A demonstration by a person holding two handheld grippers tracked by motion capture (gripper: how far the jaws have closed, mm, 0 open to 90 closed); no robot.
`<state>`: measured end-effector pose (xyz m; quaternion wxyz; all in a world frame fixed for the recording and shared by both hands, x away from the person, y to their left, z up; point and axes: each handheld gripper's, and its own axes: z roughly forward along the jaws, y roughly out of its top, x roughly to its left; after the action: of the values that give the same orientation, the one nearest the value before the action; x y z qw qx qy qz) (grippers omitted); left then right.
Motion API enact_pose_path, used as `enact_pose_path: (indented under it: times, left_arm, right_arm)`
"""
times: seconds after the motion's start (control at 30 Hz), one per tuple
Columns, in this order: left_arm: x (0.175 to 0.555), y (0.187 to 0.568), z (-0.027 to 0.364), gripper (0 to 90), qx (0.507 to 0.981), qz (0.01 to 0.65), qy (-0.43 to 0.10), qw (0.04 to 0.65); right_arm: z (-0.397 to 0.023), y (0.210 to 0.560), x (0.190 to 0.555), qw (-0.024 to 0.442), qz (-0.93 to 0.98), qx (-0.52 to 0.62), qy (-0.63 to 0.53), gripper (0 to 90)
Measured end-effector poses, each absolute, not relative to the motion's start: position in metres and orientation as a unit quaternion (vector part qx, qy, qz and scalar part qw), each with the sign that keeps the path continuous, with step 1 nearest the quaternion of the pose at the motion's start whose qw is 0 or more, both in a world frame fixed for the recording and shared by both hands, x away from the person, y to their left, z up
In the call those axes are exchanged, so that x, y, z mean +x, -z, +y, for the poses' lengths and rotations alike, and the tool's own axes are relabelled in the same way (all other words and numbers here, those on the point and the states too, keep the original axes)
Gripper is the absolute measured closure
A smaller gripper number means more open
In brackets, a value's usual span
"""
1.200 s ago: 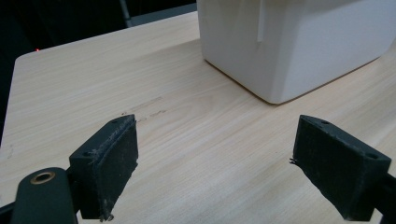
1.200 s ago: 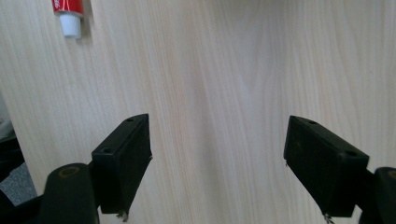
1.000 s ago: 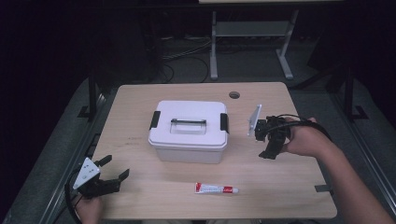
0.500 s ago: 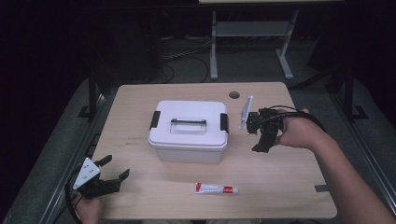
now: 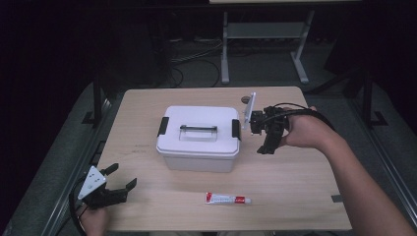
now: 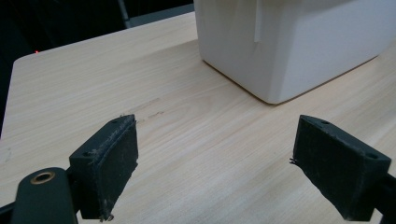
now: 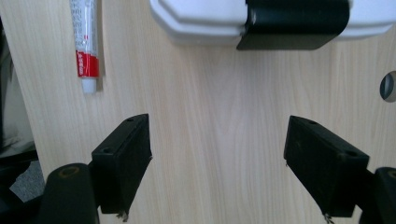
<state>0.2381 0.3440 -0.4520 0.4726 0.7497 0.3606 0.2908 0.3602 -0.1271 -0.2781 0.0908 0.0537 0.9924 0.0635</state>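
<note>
A white lidded box [image 5: 199, 137] with a top handle and black side latches stands mid-table. A person's hand holds my right gripper [image 5: 260, 135] just right of the box's right latch [image 5: 236, 129], apart from it. In the right gripper view this gripper [image 7: 217, 168] is open over bare wood, with the latch [image 7: 294, 25] ahead and a red-and-white tube [image 7: 85, 42] off to the left. Near the table's front left corner my left gripper [image 5: 121, 177] rests open and holds nothing. In the left gripper view it [image 6: 215, 163] faces the box's corner [image 6: 289, 46].
The tube [image 5: 227, 199] lies in front of the box near the table's front edge. A round grommet [image 5: 245, 100] sits in the tabletop behind the right gripper. A metal stand [image 5: 260, 34] and cables lie on the floor beyond the table.
The right gripper has moved left, closer to the box's right latch. The left gripper, the box and the tube have stayed put.
</note>
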Motion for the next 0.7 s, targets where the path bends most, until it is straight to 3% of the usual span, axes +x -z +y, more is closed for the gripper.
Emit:
enact_pose_path:
  times: [0.7]
  left_arm:
    - [0.239,0.452,0.342,13.5,0.753,0.355,-0.290,0.472]
  right_arm:
    - [-0.079,0.255,0.375,0.087,0.993,0.029,-0.073,22.2]
